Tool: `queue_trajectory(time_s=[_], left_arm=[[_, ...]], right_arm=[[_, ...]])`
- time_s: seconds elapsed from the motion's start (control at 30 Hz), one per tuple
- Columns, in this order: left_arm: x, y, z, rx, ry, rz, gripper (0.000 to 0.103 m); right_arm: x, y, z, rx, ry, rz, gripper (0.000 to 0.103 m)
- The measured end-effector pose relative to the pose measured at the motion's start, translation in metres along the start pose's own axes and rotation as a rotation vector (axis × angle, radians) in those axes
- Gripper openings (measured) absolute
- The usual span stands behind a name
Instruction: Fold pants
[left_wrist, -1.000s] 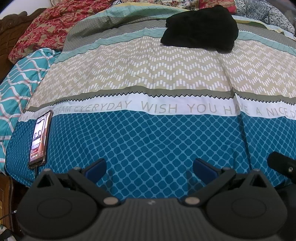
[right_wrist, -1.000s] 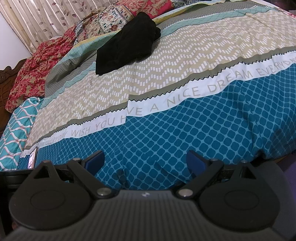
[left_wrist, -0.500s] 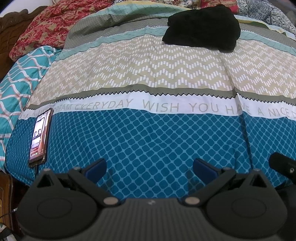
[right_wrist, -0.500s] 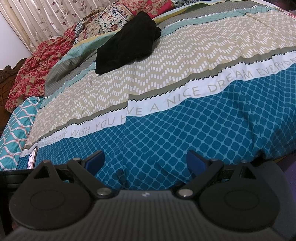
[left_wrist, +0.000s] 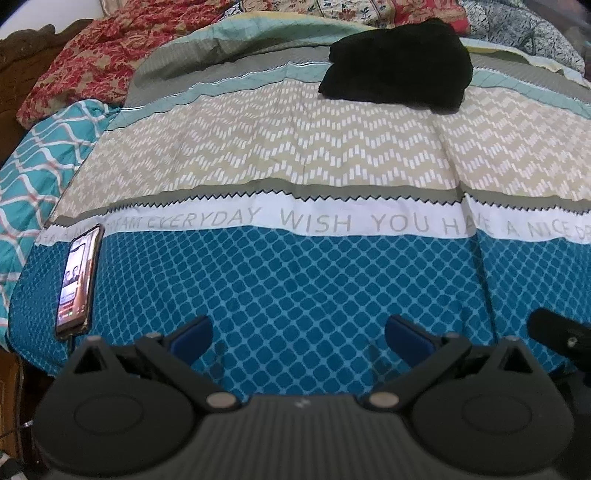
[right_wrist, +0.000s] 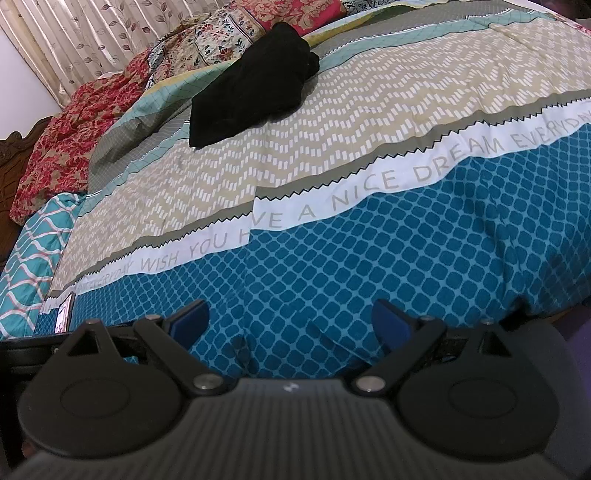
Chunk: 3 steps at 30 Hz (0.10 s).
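Black pants (left_wrist: 397, 64) lie in a folded bundle at the far side of the bed, on the teal and beige bands of the bedspread. They also show in the right wrist view (right_wrist: 251, 83), upper left of centre. My left gripper (left_wrist: 297, 336) is open and empty, low over the blue patterned near edge of the bed, far from the pants. My right gripper (right_wrist: 290, 323) is open and empty too, at the same near edge. Part of the right gripper shows at the right edge of the left wrist view (left_wrist: 557, 334).
A phone (left_wrist: 77, 280) with a lit screen lies on the bedspread at the near left. Red floral bedding (left_wrist: 88, 62) and a teal wavy-patterned cloth (left_wrist: 33, 177) lie at the left. Curtains (right_wrist: 92, 33) hang behind the bed. A wooden headboard (left_wrist: 22, 48) is far left.
The left wrist view has shifted slightly; the pants sit a little lower in frame than before. The right gripper has not moved. Both grippers stay open.
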<state>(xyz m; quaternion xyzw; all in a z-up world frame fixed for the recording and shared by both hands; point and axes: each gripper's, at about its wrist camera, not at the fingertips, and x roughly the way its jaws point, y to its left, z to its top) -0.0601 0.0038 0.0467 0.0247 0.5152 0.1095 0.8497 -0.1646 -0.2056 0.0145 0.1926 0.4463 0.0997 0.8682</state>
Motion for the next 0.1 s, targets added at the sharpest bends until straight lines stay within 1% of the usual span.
queue_trajectory(time_s=[0.1], left_arm=[[-0.0016,-0.0009,0.0003,0.007,-0.011,-0.006,0.103]], right_arm=[[-0.0003,0.0000,-0.0002,0.001,-0.001,-0.001,0.097]])
